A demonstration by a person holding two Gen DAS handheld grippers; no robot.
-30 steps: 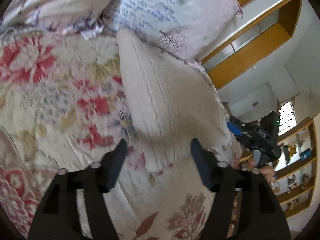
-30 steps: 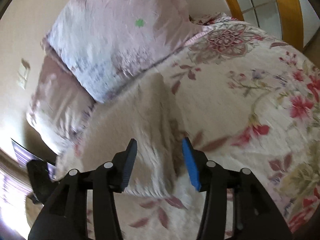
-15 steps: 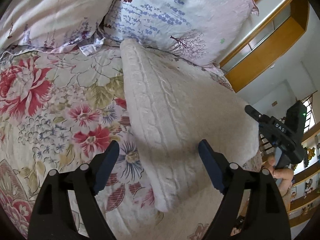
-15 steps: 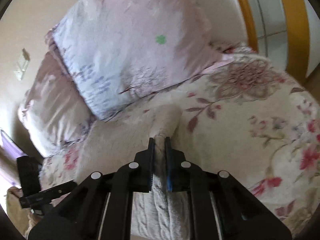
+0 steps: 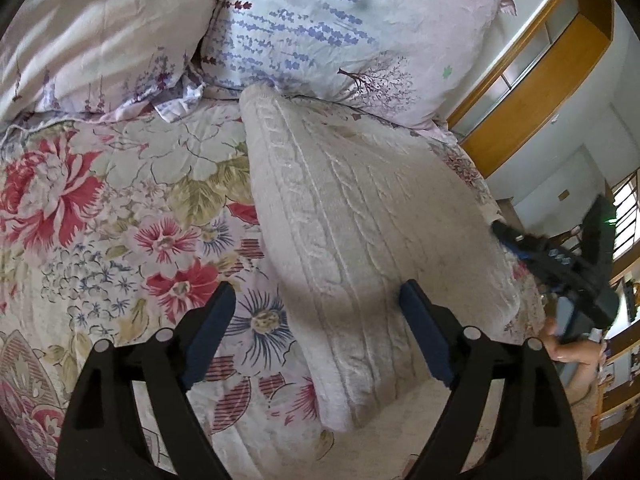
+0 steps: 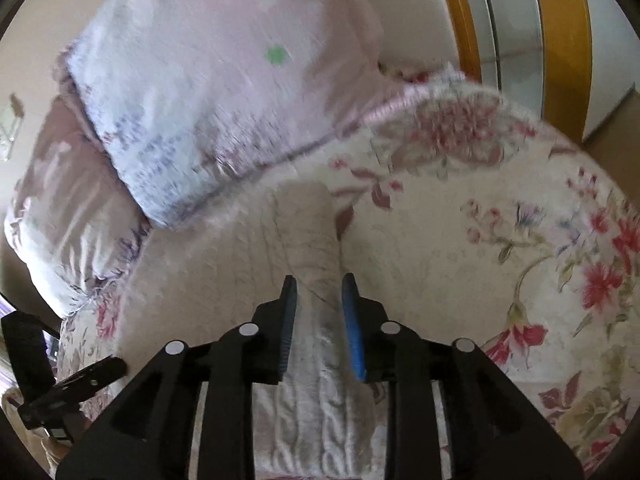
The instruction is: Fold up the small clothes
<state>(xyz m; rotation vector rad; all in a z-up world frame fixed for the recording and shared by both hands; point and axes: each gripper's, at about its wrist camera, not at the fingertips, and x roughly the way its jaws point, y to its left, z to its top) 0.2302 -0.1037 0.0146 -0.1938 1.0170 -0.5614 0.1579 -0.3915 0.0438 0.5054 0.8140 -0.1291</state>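
Observation:
A cream cable-knit garment (image 5: 360, 232) lies folded lengthwise on the floral bedspread (image 5: 100, 208), its far end against the pillows. My left gripper (image 5: 316, 320) is open above its near edge, touching nothing. In the right wrist view the garment (image 6: 312, 240) runs away from me. My right gripper (image 6: 318, 304) stands partly open with its jaws on either side of the garment's folded edge, not pinching it. The right gripper also shows in the left wrist view (image 5: 560, 264), at the garment's right side.
Two pillows (image 5: 320, 28) lie at the head of the bed, one pale pink, one with lavender print. A wooden headboard frame (image 5: 532, 92) stands at the right. The floral bedspread (image 6: 520, 240) spreads right of the garment.
My right gripper closed on the garment's fold half a second ago and has now opened partway. My left gripper stayed open and drew back slightly, showing more of the garment.

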